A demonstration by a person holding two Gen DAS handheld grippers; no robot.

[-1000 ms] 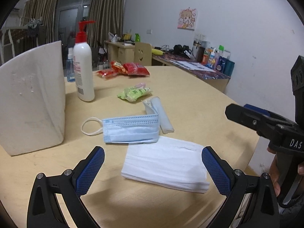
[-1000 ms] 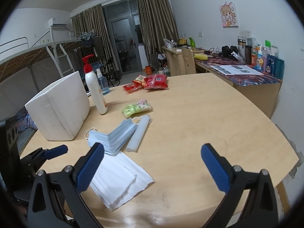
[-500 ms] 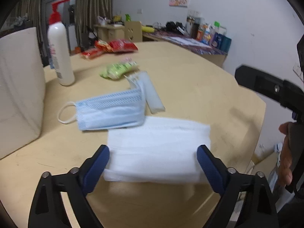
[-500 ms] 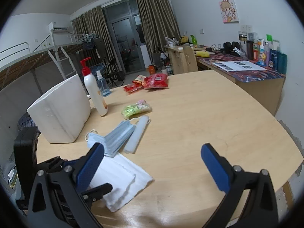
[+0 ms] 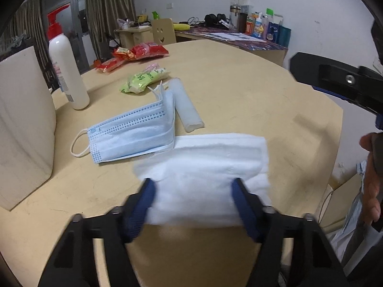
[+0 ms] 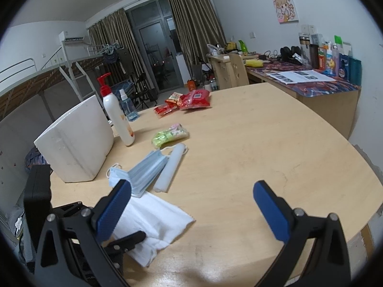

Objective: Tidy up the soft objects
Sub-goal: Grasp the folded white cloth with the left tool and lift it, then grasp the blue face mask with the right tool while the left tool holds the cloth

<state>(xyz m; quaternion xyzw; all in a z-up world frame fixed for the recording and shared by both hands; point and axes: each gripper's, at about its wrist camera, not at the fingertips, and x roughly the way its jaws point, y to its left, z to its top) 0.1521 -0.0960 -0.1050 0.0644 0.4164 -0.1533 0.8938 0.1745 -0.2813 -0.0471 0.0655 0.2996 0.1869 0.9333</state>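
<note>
Round wooden worktop (image 5: 239, 91), far edge cut off. White foam box (image 5: 21, 129) at left, partly out of frame. White cloth (image 5: 205, 167) at near edge, near side clamped between blue pads (image 5: 143, 205) of left hand-held gripper (image 5: 195, 205), jaws narrowed onto it, blurred. Right hand-held gripper (image 6: 191, 205) wide open, empty, above worktop. Blue masks (image 5: 134, 134) stacked just beyond cloth, touching it. Pump bottle (image 5: 67, 71), label unreadable. Pale tube (image 5: 186, 105) beside masks. Green packet (image 5: 143, 81) and red packets (image 5: 138, 52) farther back, print illegible.
</note>
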